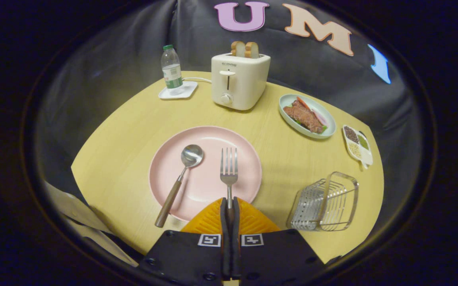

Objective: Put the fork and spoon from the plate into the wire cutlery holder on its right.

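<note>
Claw (229, 206) closed on steel fork (228, 167) handle, tines forward over pink plate (165, 174)

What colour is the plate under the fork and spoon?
Pale pink plate, clearest in the gripper view; the gripper is shut on the fork.

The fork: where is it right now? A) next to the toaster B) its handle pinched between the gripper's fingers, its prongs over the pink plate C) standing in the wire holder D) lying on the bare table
B: the fork runs back from over the pink plate into the closed gripper, whose two fingers press on its handle; the spoon lies beside it and the wire holder holds no cutlery.
</note>
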A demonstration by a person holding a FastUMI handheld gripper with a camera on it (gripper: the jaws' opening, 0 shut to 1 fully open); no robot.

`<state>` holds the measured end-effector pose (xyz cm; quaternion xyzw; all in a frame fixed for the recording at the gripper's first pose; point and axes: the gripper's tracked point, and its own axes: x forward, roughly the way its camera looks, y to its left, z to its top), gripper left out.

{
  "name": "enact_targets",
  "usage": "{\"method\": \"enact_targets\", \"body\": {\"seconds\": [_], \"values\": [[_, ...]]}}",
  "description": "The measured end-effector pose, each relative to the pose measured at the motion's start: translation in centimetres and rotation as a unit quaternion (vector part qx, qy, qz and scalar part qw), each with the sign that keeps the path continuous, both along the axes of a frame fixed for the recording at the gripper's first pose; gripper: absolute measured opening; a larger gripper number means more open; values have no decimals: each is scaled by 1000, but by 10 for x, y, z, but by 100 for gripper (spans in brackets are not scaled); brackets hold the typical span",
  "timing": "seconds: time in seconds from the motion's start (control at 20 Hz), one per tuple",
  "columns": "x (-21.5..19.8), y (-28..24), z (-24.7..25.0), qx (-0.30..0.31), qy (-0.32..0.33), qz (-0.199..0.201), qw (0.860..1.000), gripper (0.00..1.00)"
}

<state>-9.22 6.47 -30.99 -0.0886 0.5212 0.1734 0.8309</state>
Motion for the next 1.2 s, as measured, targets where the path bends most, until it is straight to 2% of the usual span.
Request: {"method": "enact_targets", "body": {"seconds": [0.35,0.55,1.2], "values": [[10,-46,32,-2,8,0,1000,5],[6,-81,41,-17,20,19,999,6],[7,-159,40,-50,52,42,997,6]]}}
